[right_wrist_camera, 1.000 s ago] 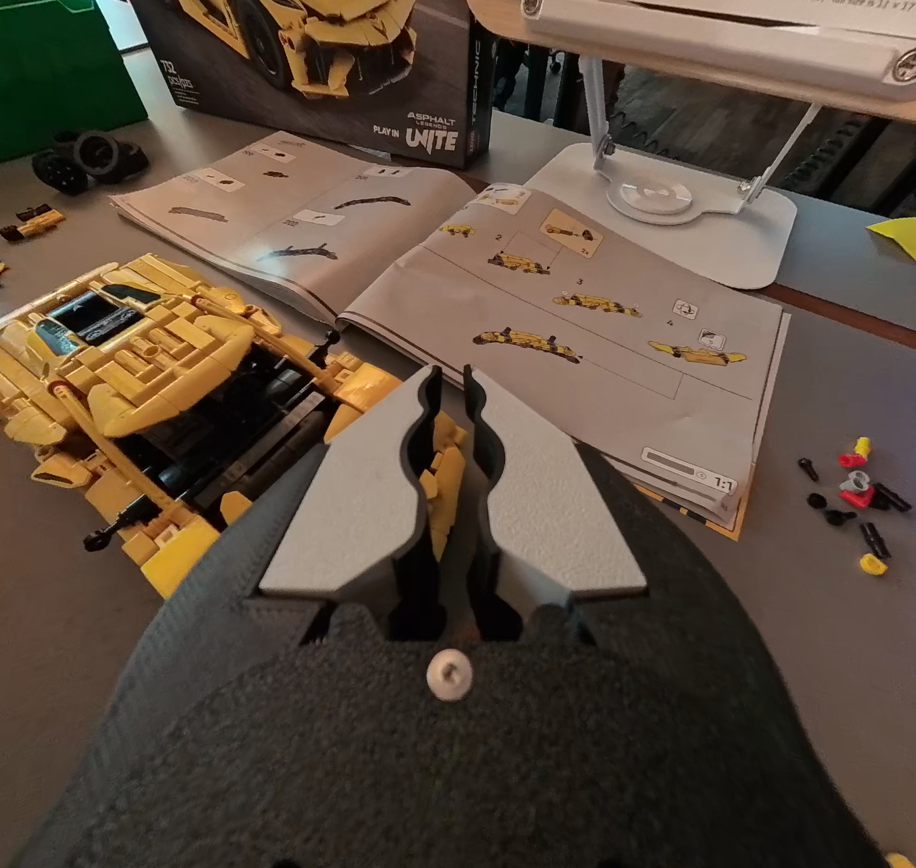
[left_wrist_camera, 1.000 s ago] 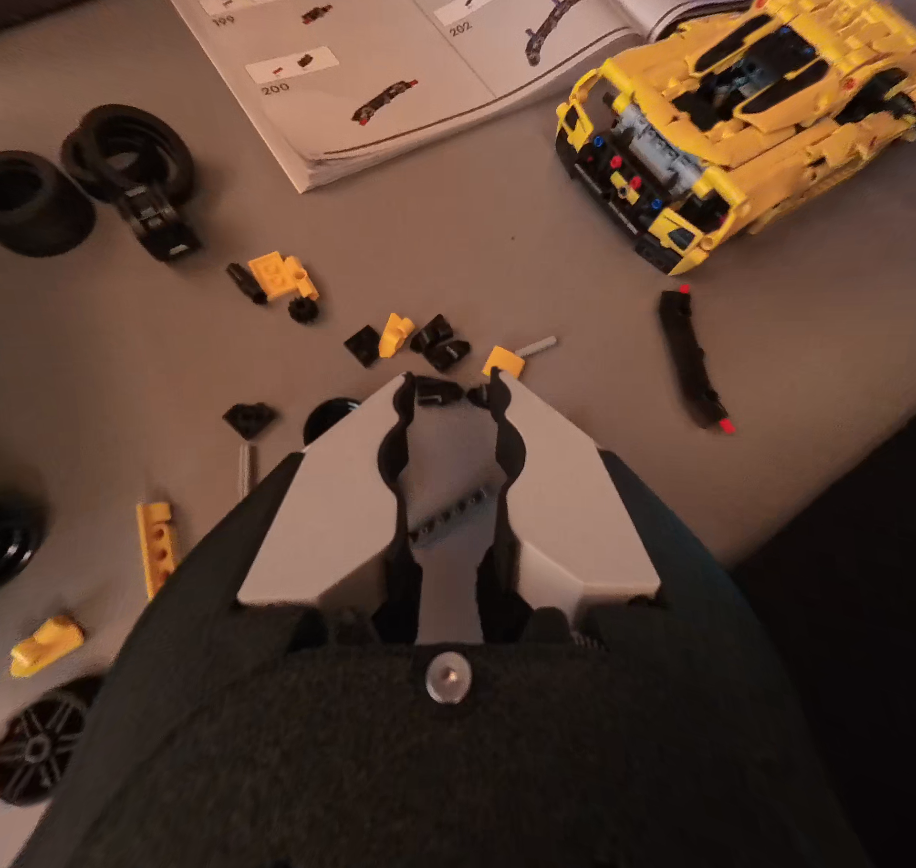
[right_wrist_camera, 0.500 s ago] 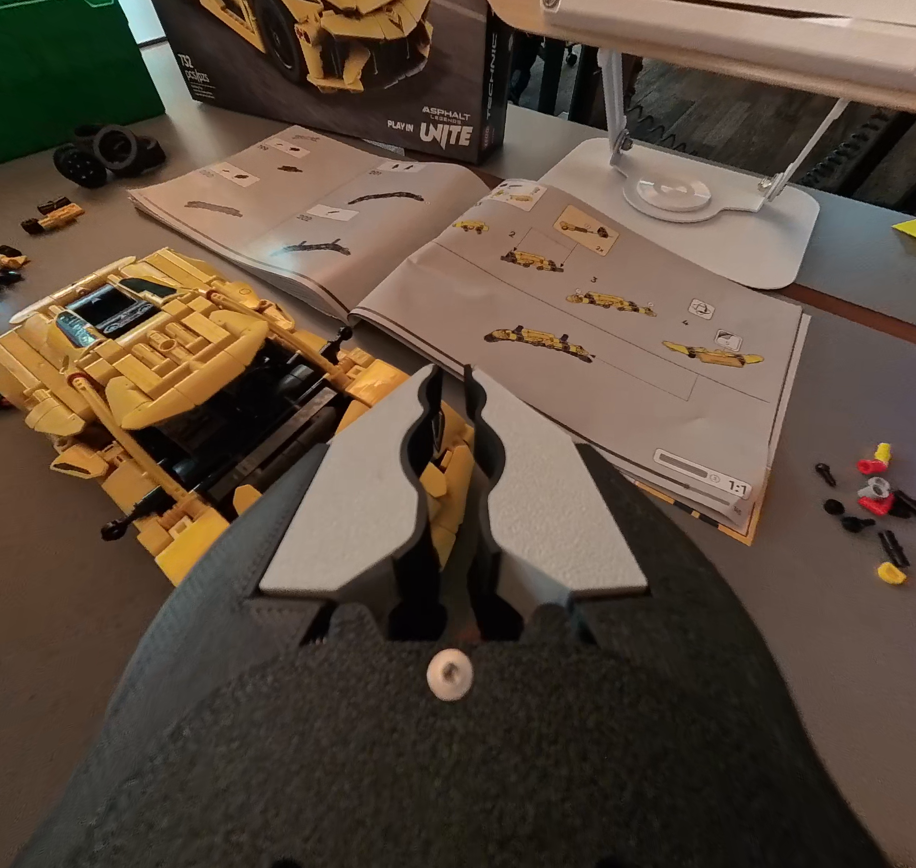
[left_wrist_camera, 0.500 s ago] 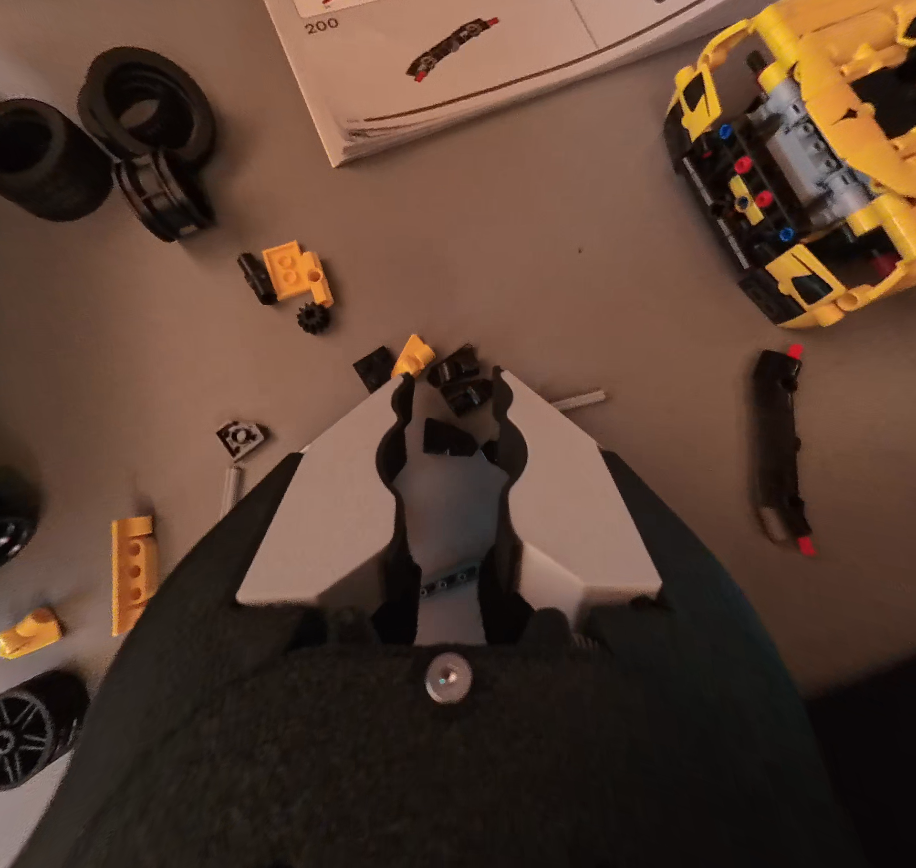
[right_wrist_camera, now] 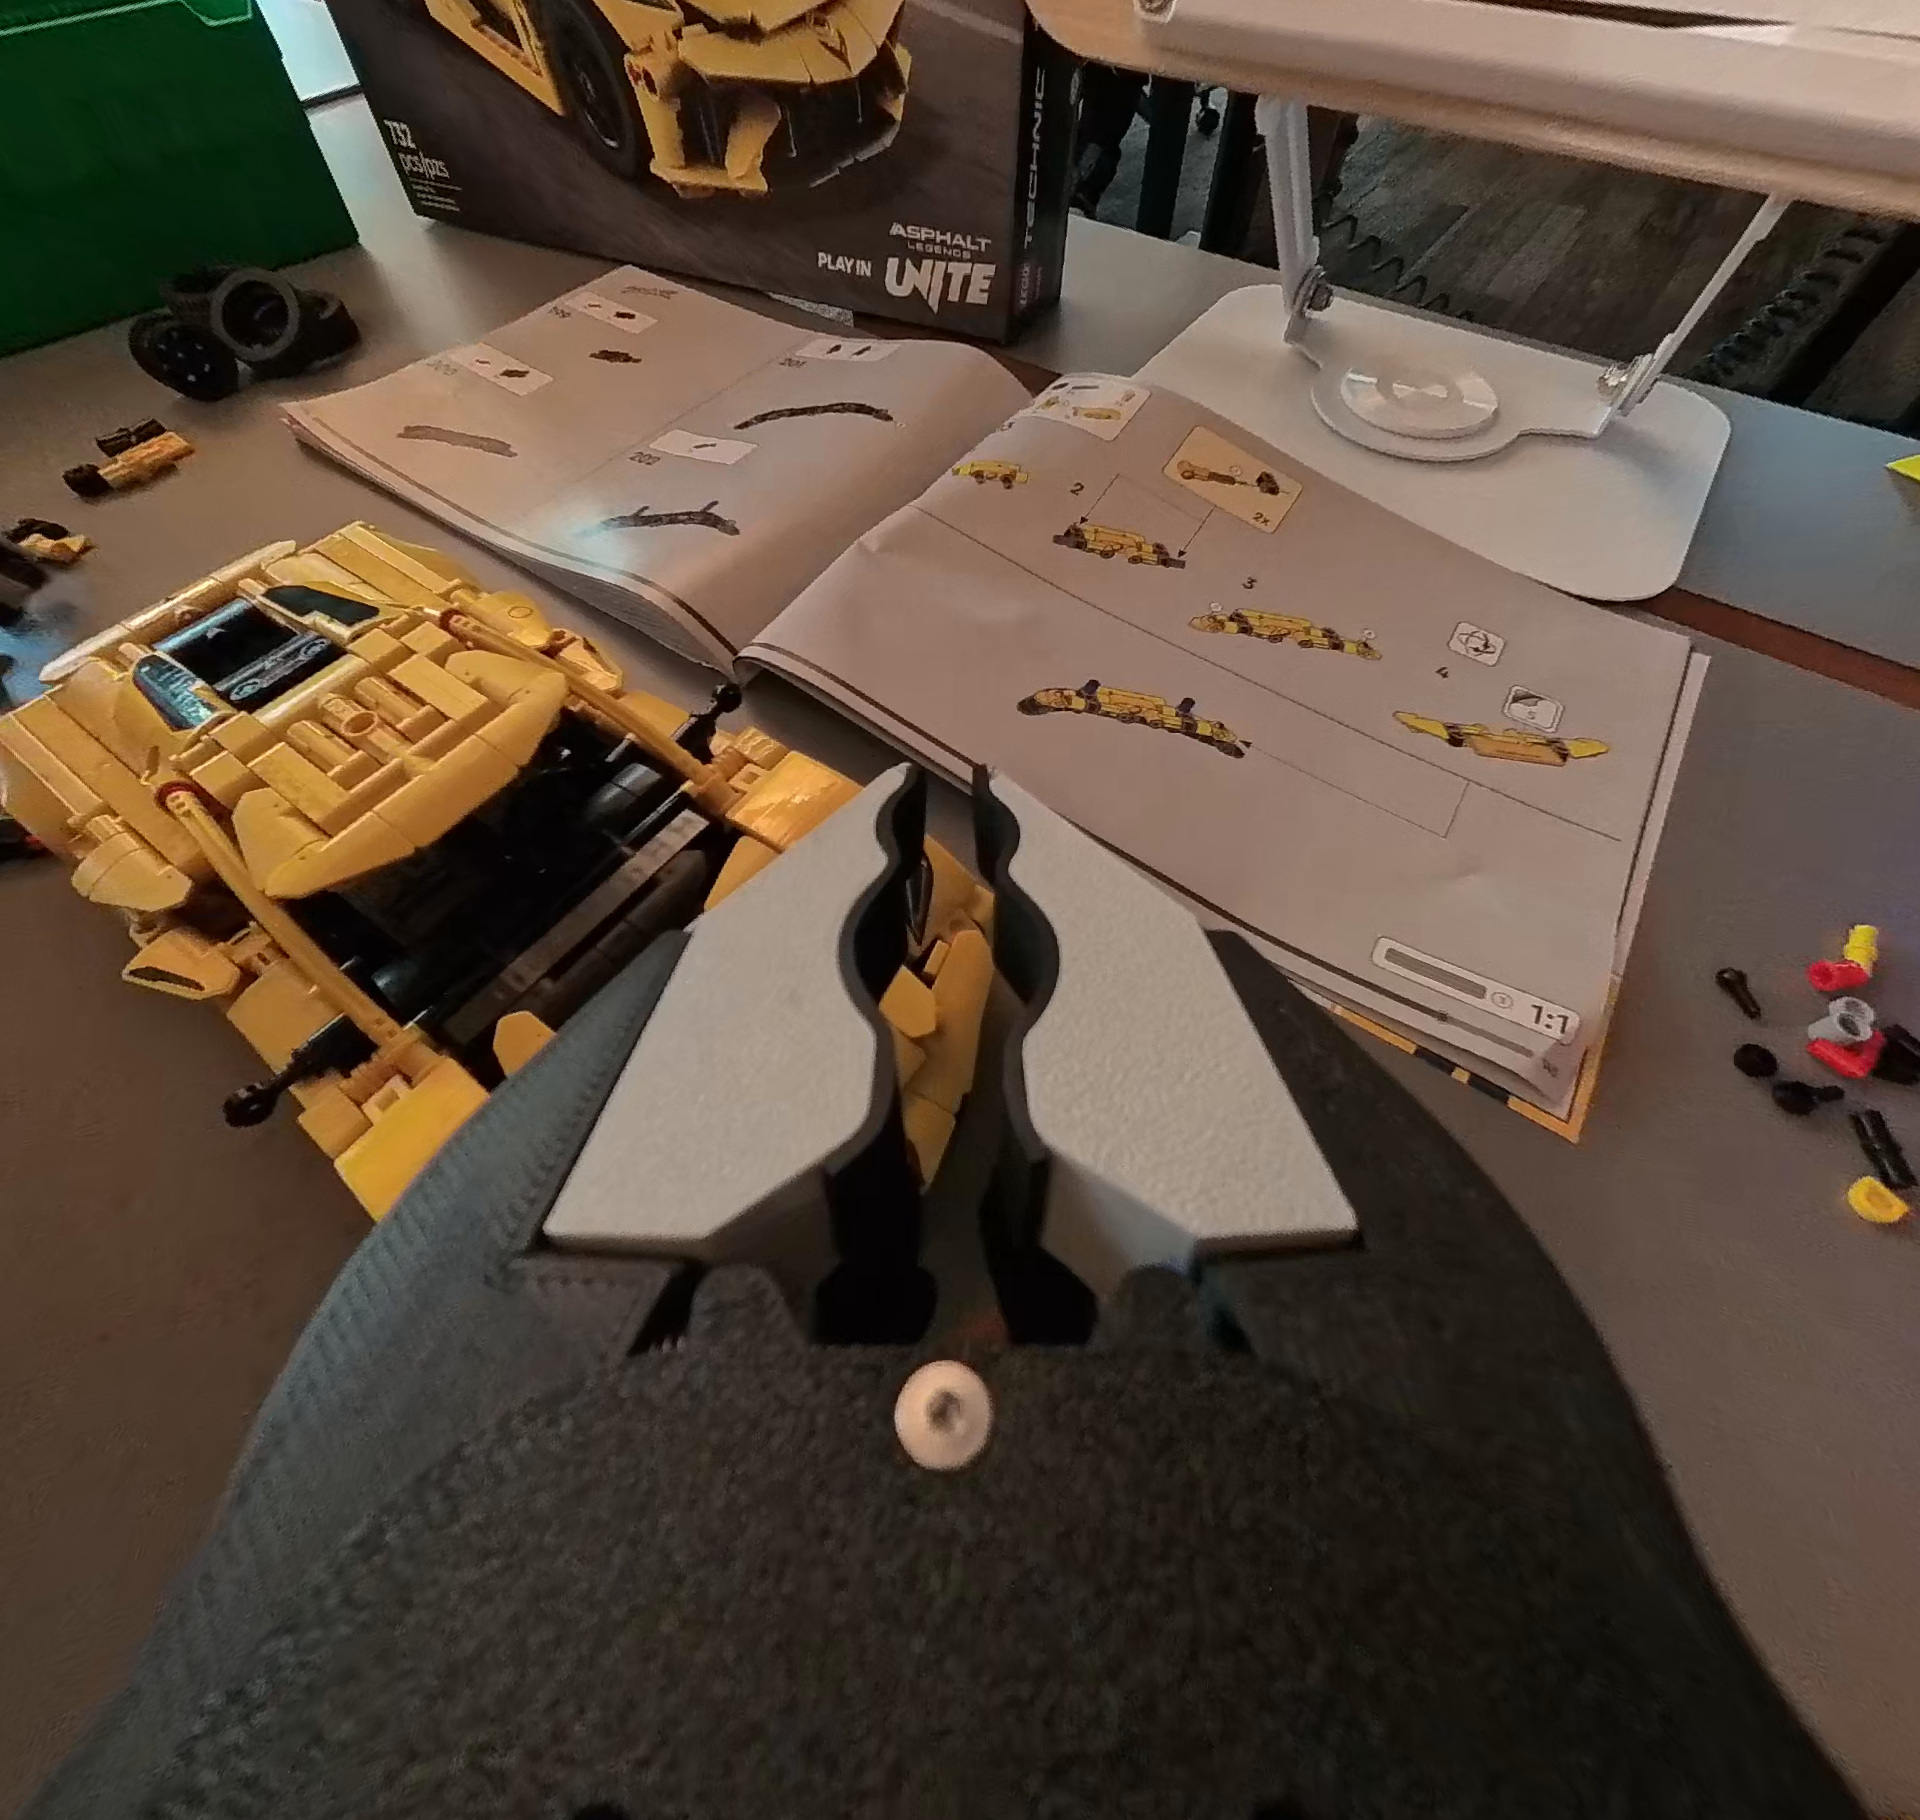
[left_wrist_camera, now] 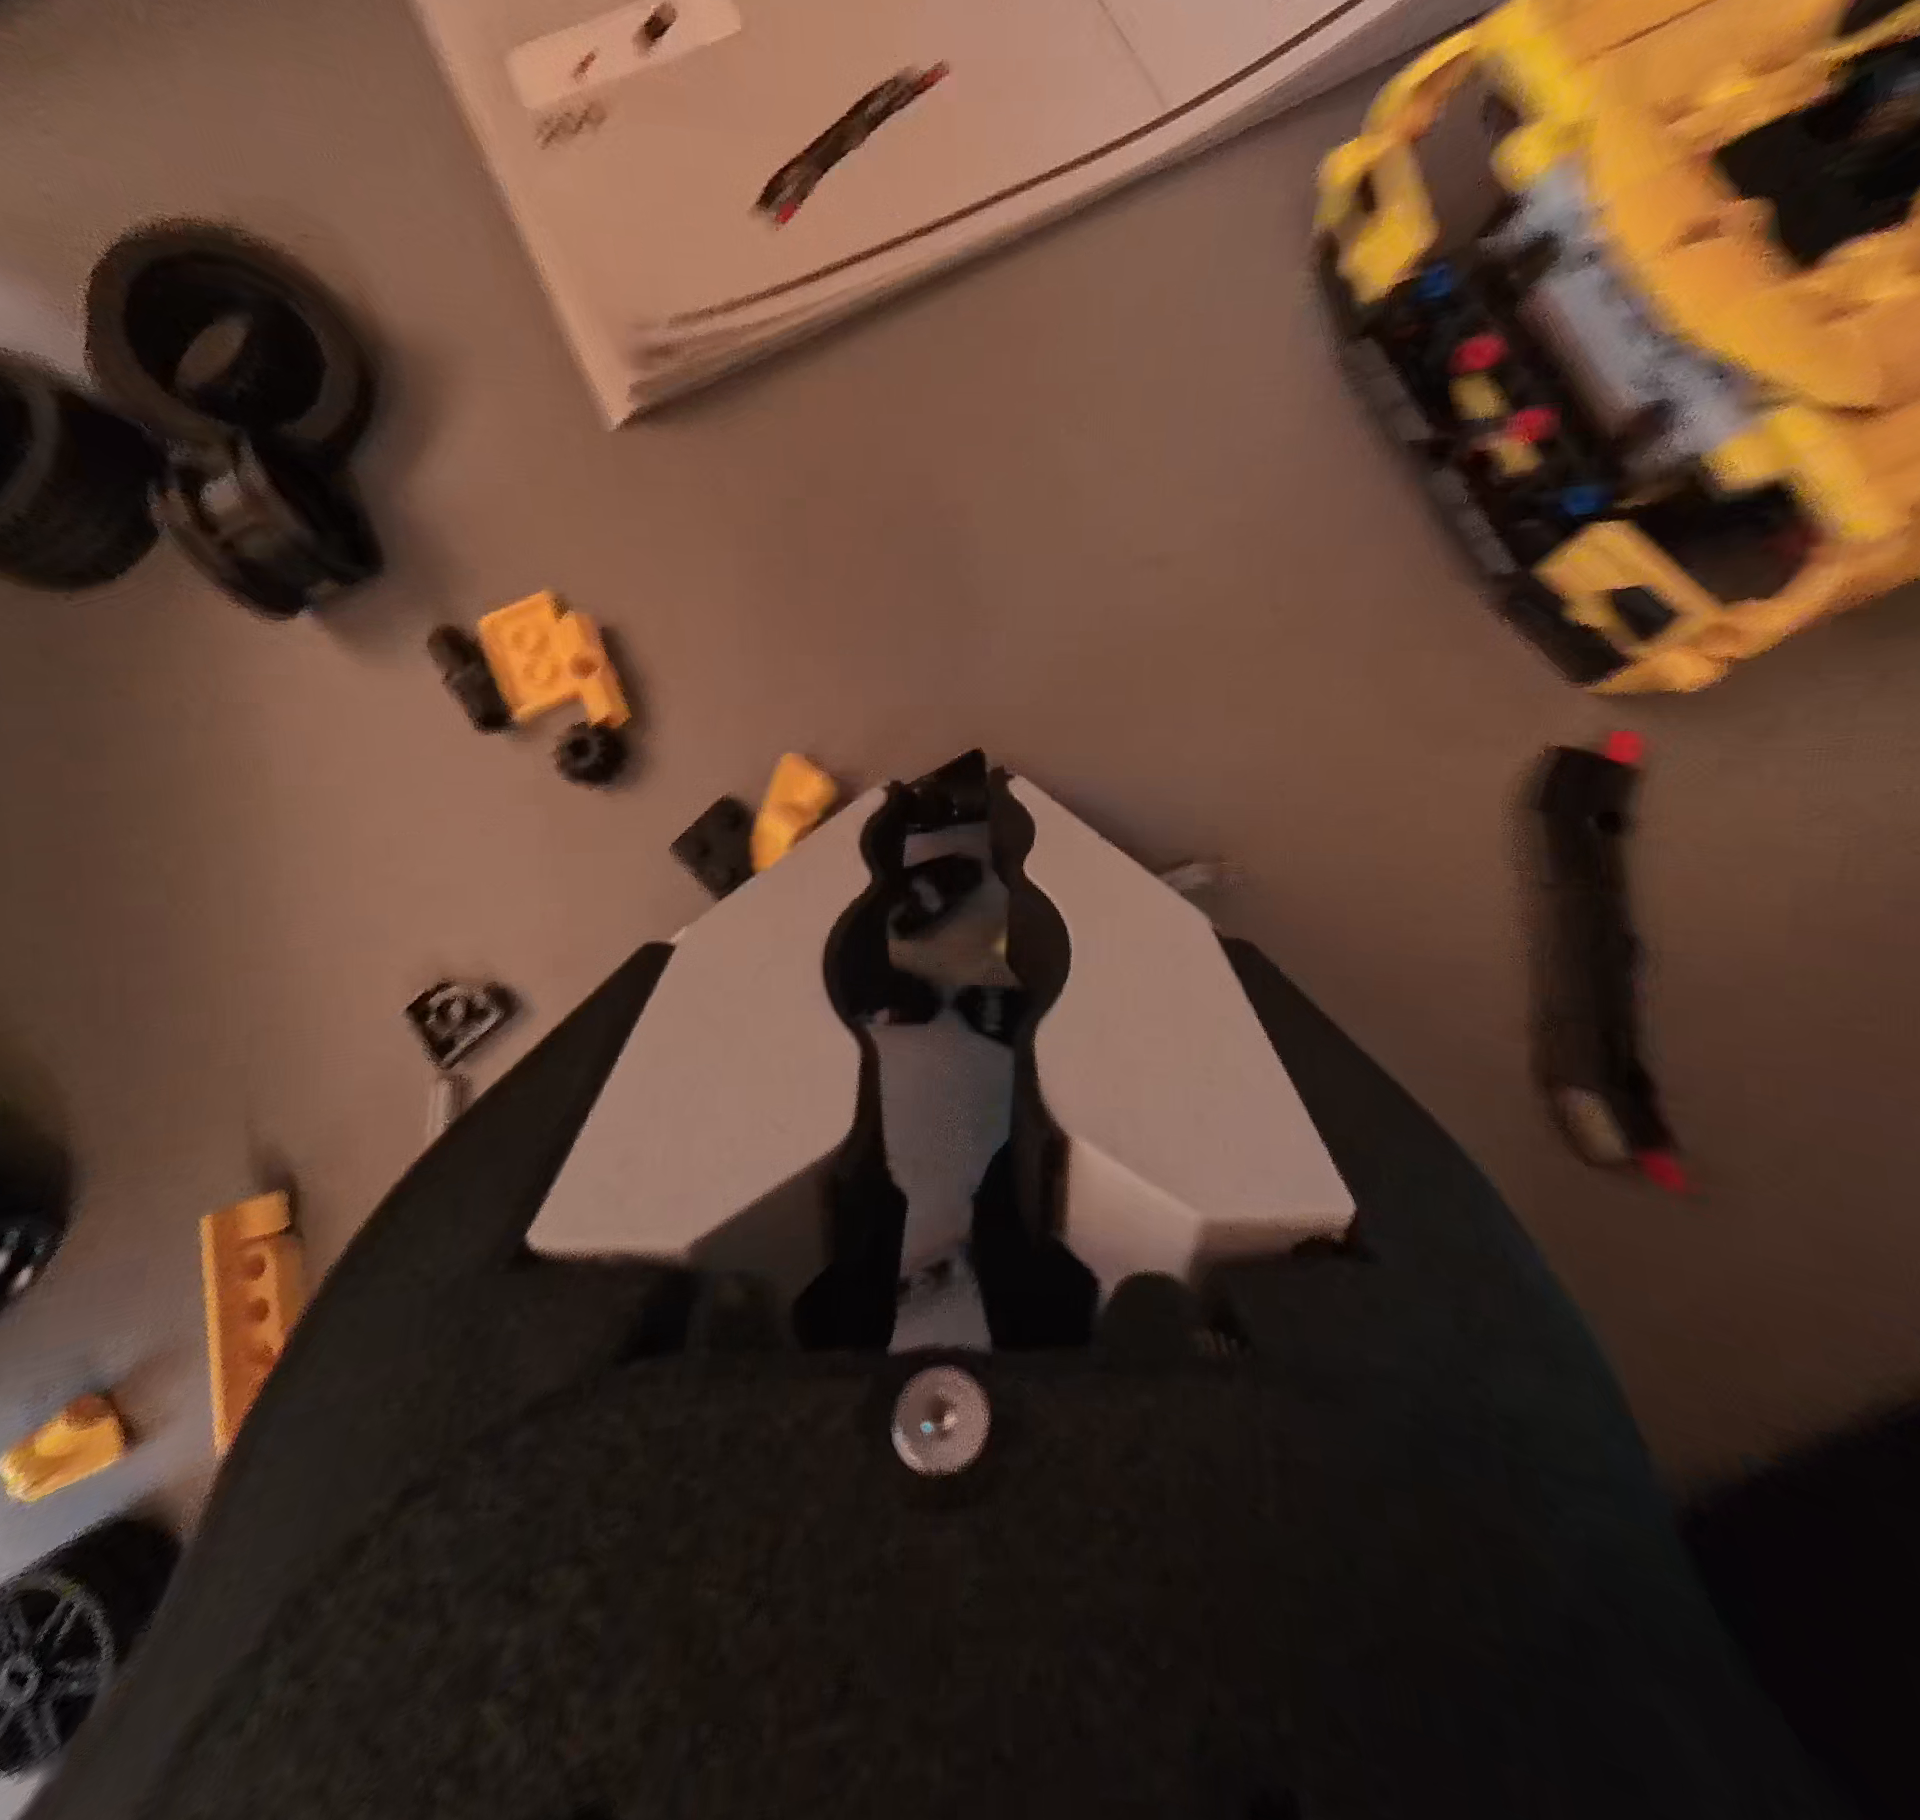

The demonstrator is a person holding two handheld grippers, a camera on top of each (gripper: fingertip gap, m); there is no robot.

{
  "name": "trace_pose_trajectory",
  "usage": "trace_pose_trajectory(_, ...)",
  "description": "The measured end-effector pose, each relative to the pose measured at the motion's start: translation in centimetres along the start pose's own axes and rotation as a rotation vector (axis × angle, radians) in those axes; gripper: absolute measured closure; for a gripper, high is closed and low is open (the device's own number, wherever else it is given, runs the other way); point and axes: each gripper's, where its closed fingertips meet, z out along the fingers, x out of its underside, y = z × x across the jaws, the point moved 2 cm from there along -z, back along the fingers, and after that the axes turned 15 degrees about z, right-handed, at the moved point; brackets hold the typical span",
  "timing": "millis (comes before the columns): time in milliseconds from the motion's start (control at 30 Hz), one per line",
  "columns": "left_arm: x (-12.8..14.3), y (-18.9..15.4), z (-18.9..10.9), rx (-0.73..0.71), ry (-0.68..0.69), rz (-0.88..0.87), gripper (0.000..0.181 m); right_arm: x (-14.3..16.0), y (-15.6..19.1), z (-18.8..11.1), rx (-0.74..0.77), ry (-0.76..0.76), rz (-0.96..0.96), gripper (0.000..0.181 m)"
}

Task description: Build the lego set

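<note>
My left gripper (left_wrist_camera: 948,796) is shut on a small black lego piece (left_wrist_camera: 961,771) that sticks out between its tips, low over the grey table. The view is motion-blurred. The yellow lego car (left_wrist_camera: 1662,316) lies at the upper right, rear end towards me. A long black assembly with red ends (left_wrist_camera: 1590,949) lies to the right of the gripper. My right gripper (right_wrist_camera: 951,783) is nearly shut, with nothing seen between its tips. It hovers over the near corner of the car (right_wrist_camera: 364,783). The open instruction booklet (right_wrist_camera: 1143,627) lies behind it.
Loose yellow and black pieces (left_wrist_camera: 545,658) and black tyres (left_wrist_camera: 223,347) lie left of the left gripper, and a yellow beam (left_wrist_camera: 249,1303) lower left. The set's box (right_wrist_camera: 727,87), a green bin (right_wrist_camera: 135,139), a white stand (right_wrist_camera: 1455,440) and small pins (right_wrist_camera: 1849,1032) surround the booklet. Spacing between my two grippers at the tips: around 35 cm. The right gripper is farther from the yellow beam (left_wrist_camera: 249,1303), some 50 cm, than the left, some 15 cm.
My left gripper moved forward over the cluster of small pieces, and its fingers closed from open onto a small black piece. The right gripper hardly moved.
</note>
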Motion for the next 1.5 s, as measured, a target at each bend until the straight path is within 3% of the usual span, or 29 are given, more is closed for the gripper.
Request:
trace_pose_trajectory(67,-2.6,-3.1,-1.7,0.1,-0.129,0.111,0.166,0.0,0.0,0.0,0.001,-0.002,0.001,0.173)
trace_pose_trajectory(133,-4.8,-8.3,-3.5,0.298,-0.256,0.201,0.166,0.0,-0.1,0.0,0.001,0.0,0.001,0.173)
trace_pose_trajectory(200,-5.6,-12.8,-4.2,0.437,-0.292,0.245,0.166,0.1,0.0,0.1,-0.002,0.003,0.001,0.173)
trace_pose_trajectory(267,-5.4,-15.1,-3.4,0.462,-0.252,0.29,0.166,0.2,0.1,0.1,-0.004,0.008,-0.002,0.172)
trace_pose_trajectory(467,-3.6,-16.0,-0.4,0.401,-0.068,0.348,0.166,0.1,0.1,0.0,-0.007,0.006,0.004,0.173)
trace_pose_trajectory(633,-3.7,-16.8,-0.1,0.411,-0.083,0.369,0.166,0.2,0.1,0.1,-0.008,0.01,0.002,0.172)
trace_pose_trajectory(800,-4.7,-14.9,-1.9,0.423,-0.187,0.277,0.153,0.3,0.1,0.1,-0.01,0.017,0.003,0.173)
trace_pose_trajectory(867,-4.7,-11.1,-2.9,0.35,-0.213,0.199,0.154,0.3,0.2,0.1,-0.014,0.017,0.004,0.173)
trace_pose_trajectory(967,-2.3,-4.1,-3.1,0.164,-0.143,0.147,0.153,0.3,0.3,0.1,-0.021,0.019,0.005,0.173)
trace_pose_trajectory(1067,0.0,-0.2,-2.4,0.1,-0.082,0.1,0.153,0.4,0.4,0.2,-0.025,0.026,0.002,0.173)
trace_pose_trajectory(1433,2.6,1.1,-0.2,0.13,0.006,0.093,0.153,1.1,0.2,0.6,-0.02,0.055,0.004,0.172)
trace_pose_trajectory(1500,2.5,0.8,-0.1,0.141,-0.003,0.092,0.161,1.1,0.2,0.6,-0.021,0.057,0.004,0.172)
